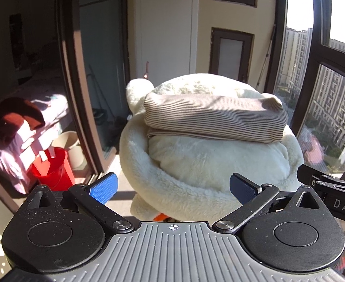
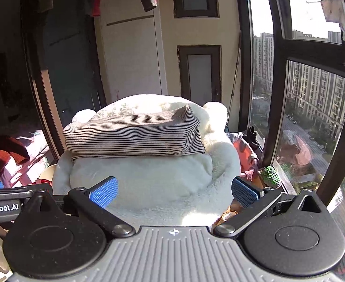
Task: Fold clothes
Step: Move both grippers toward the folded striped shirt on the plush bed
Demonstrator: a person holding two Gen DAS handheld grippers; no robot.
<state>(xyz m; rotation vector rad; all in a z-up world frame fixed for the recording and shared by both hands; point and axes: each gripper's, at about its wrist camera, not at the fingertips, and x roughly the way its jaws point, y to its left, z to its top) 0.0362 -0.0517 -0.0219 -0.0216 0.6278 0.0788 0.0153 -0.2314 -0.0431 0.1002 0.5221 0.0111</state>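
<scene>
Slipping is the risk: your striped garment (image 1: 213, 117) lies folded on the rounded fleece cushion (image 1: 196, 164), so a nudge from your left gripper (image 1: 172, 188) or right gripper (image 2: 173, 191), both spread wide and empty, could unfold it.

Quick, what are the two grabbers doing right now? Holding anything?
Left gripper: open, holding nothing.
Right gripper: open, holding nothing.
The striped garment lies folded on the fluffy white cushion.
</scene>
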